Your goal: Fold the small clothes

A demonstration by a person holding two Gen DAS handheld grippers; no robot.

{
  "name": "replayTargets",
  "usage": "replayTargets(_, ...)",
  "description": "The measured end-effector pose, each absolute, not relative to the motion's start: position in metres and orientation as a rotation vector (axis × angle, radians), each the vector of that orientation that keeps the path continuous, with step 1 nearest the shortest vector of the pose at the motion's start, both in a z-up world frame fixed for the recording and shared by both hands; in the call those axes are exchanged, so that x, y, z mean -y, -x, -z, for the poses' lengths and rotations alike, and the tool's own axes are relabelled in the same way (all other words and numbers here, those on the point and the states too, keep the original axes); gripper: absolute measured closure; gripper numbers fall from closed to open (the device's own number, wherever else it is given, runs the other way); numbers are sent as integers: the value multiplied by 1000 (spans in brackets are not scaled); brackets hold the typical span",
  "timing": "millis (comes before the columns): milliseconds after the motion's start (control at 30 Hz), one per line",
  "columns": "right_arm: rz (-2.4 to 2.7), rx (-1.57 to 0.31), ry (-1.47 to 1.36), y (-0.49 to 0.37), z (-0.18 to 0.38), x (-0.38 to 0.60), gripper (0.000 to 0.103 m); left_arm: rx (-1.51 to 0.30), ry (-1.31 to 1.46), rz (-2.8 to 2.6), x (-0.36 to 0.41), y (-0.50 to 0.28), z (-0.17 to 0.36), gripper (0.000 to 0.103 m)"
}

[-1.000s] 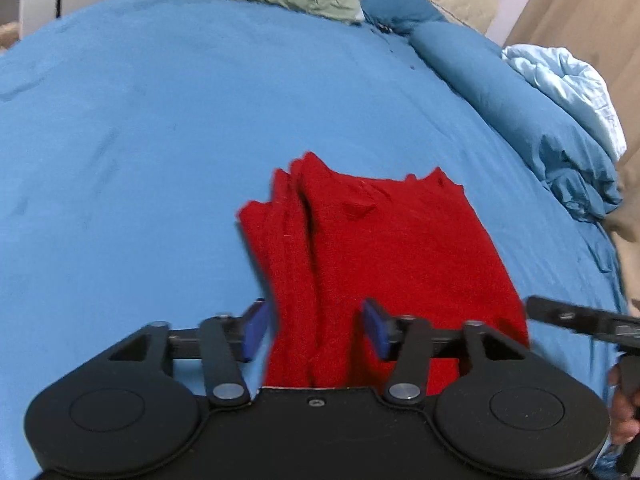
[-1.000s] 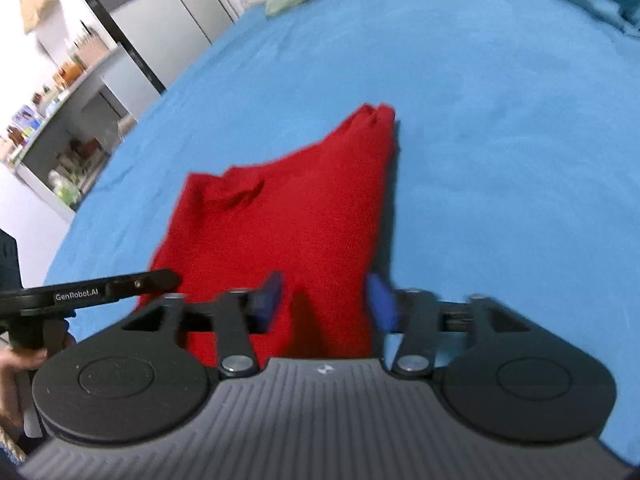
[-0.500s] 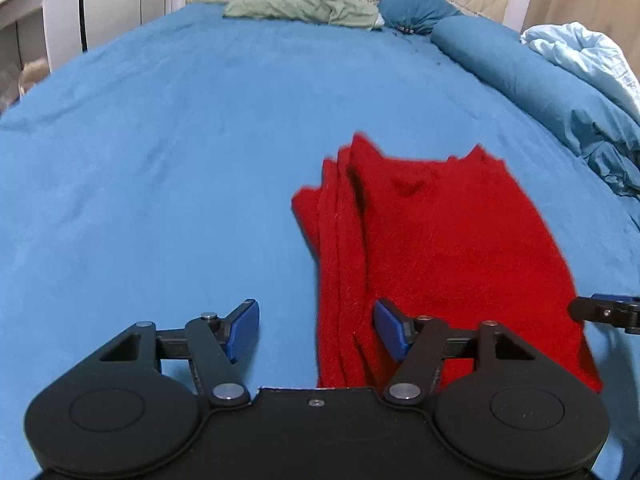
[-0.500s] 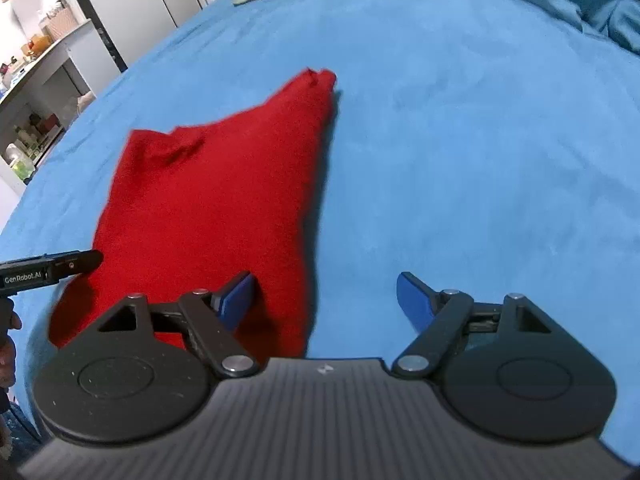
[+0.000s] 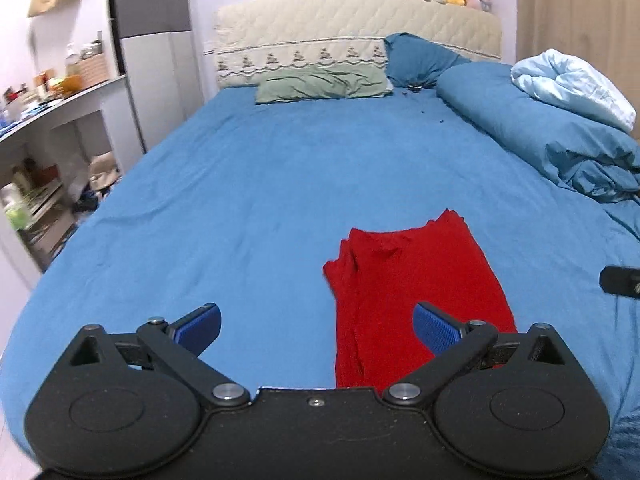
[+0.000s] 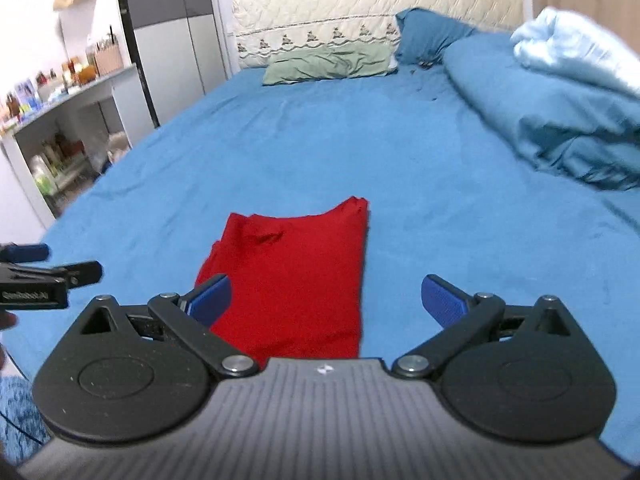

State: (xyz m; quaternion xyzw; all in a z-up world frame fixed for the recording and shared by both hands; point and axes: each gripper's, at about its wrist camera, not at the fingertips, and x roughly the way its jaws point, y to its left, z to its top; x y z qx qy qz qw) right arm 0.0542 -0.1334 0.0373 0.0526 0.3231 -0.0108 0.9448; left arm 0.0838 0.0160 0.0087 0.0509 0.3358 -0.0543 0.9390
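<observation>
One red knit top (image 5: 416, 280), folded, soft, limp: pinch its near hem corners. Your left gripper (image 5: 316, 326) and right gripper (image 6: 326, 298) are opening, empty.

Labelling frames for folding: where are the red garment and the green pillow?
red garment (image 6: 296, 280): right wrist view, middle of the folded cloth.
green pillow (image 5: 320, 86): left wrist view, centre of its top face.

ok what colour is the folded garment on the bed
Red garment, plain, lying on the blue bed; clearest in the right wrist view.
</observation>
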Motion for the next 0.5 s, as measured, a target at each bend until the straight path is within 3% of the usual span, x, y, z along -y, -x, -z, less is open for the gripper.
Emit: replayTargets(500,127,-832,-105,24,-12,100,0,-725,-100,141,-14,2,7,0)
